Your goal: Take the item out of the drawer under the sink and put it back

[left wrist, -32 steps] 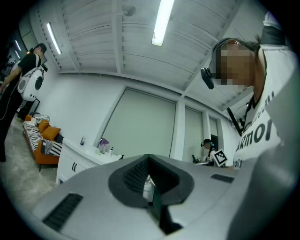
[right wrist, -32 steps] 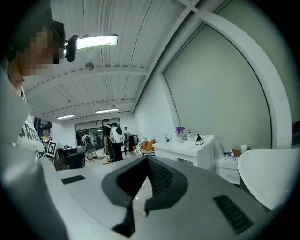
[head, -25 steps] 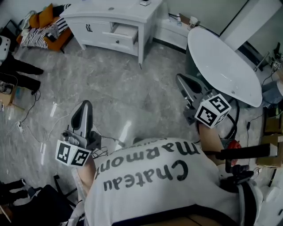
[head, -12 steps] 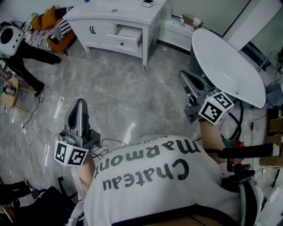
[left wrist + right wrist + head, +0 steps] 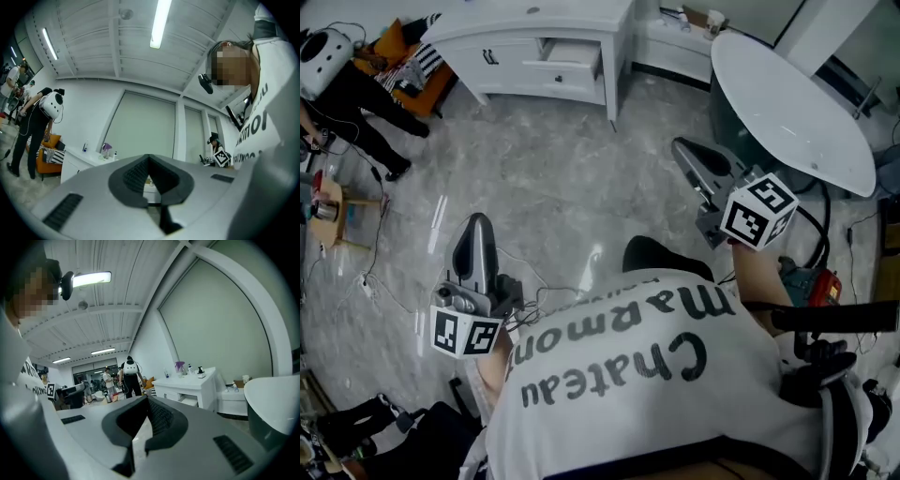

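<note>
Left tool (image 5: 475,228) and right tool (image 5: 682,152) are both clenched and empty; the open drawer (image 5: 574,56) lies well ahead across the floor (image 5: 567,192), nearer the right tool.

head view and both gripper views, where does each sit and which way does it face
Head view: person's head, steeply down at floor; shirt, left hand-held gripper, right hand-held gripper show.
Left gripper view: on that hand-held gripper, tilted up at ceiling; shut jaws, shirt.
Right gripper view: on that hand-held gripper, facing vanity; shut jaws, shirt.
All share the vanity.
</note>
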A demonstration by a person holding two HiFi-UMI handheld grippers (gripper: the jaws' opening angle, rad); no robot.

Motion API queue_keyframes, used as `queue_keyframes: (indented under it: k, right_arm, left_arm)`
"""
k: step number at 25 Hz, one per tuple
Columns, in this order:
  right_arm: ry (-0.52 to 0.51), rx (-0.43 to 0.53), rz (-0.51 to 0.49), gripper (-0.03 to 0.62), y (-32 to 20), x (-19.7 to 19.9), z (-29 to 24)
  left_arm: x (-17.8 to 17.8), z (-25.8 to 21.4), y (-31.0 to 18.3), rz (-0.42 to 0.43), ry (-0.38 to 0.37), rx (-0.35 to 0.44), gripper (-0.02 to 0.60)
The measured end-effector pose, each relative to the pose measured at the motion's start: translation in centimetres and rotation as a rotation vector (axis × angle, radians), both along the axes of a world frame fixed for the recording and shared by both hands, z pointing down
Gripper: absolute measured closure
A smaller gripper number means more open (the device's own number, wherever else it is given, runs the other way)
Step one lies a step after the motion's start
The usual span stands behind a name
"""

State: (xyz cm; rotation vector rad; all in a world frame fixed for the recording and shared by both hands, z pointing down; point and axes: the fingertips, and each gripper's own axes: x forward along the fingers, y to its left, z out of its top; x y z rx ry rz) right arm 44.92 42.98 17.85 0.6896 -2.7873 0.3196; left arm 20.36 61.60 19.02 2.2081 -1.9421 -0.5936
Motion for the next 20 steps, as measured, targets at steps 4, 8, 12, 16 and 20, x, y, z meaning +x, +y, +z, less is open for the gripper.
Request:
queue_keyframes:
  k: [4,8,12,16,20]
  right_arm:
    - [0.029,-0.013,0.011,0.585,-0.6,0.3,1.2]
    - [0.026,-0.03,0.017,0.585,-4.9,-1.7,2.0]
    - [0.027,-0.048,-0.003,0.583,-10.1,-4.3,2.8]
    - [0.003,-0.053,0.001,0.584,-11.7,-4.8,3.1]
    - [-0.029,-0.037,-0.017,0.585,-11.9,-5.0,3.0]
  left_arm:
    - [0.5,0.7,-1.0,0.034,-0.031,-0.012,0.574]
    - [-1.0,1.4,-4.9,0.044,-0.006,-0.014,0.574]
    - [-3.3,1.9,-9.5,0.013,0.004,-0.04,0.574]
    - [-3.6,1.8,-10.4,-0.006,0.001,-0.026,0.574]
    - [-2.9,2.0,-10.0,0.016,-0.006,-0.007,0.574]
